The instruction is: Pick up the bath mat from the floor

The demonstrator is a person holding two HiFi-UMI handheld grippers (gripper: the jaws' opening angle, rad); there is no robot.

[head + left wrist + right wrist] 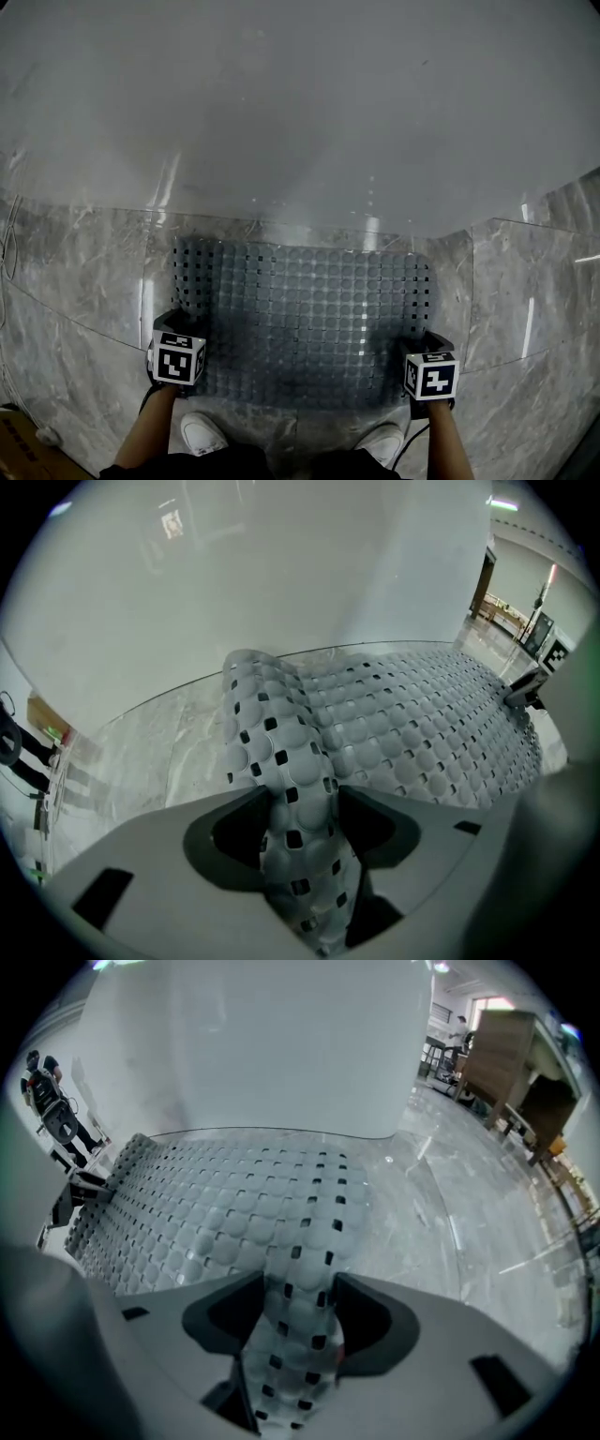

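Grey perforated bath mat [309, 319] mostly flat on the marble floor [84, 272], far edge close by a white wall [300, 112], near edge bunched at 2 corners. Pinched there by the left gripper [300, 827] and the right gripper [300, 1312], each clamped on a raised fold (pads pressing from both sides). To lift well: hold both grips firm, raise the 2 ends together and level, and peel slowly in case the underside clings.
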